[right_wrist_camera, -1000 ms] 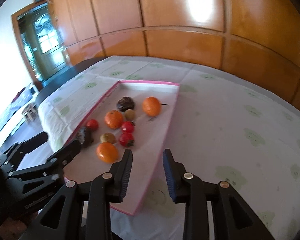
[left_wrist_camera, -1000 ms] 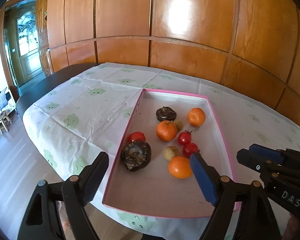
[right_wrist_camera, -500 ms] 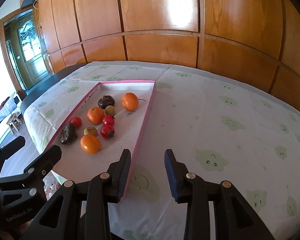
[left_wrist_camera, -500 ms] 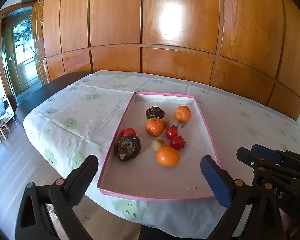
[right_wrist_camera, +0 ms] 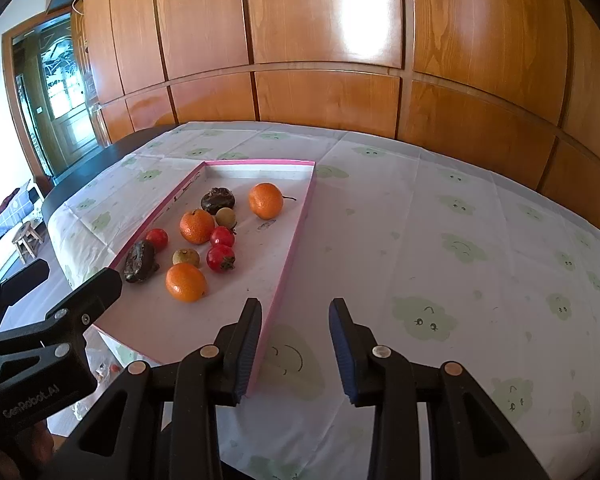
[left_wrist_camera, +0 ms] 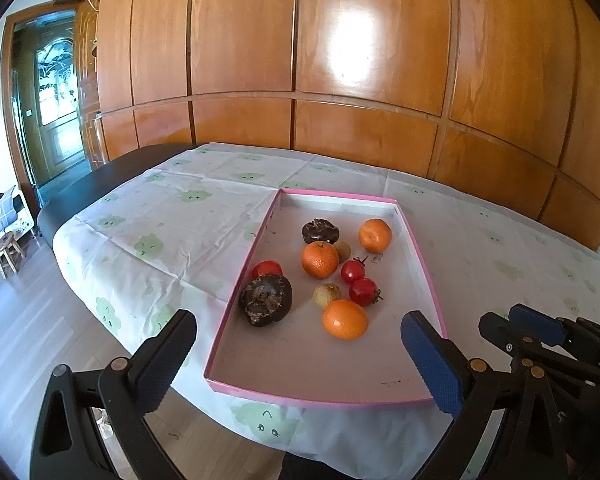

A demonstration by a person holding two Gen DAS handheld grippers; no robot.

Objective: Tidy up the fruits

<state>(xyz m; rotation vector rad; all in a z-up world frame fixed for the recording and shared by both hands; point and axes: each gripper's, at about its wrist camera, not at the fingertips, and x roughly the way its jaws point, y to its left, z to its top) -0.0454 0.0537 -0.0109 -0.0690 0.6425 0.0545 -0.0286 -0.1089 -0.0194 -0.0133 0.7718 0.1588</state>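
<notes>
The left gripper [left_wrist_camera: 298, 354] hangs with jaws spread wide and empty over the pink tray's [left_wrist_camera: 236, 304] near end. The right gripper [right_wrist_camera: 292, 344], jaws narrowly parted and empty, straddles the tray's right rim. Oranges [left_wrist_camera: 345, 319], tomatoes [left_wrist_camera: 363, 291] and dark fruits [left_wrist_camera: 266, 299] lie inside the tray on the surface [right_wrist_camera: 460, 240].

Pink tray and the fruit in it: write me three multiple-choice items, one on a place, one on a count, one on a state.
1. Where does the pink tray lie?
A. on the patterned tablecloth
B. on the floor
C. on a stool

2. How many oranges are in the tray?
A. one
B. three
C. five

3. How is the left hand-held gripper?
A. shut on an orange
B. shut on the tray rim
C. open, holding nothing

Key: 1 A, cloth shows all round the tray. 2 B, the near orange, the middle orange and the far orange. 3 C, its jaws stand wide apart and nothing is between them.
</notes>
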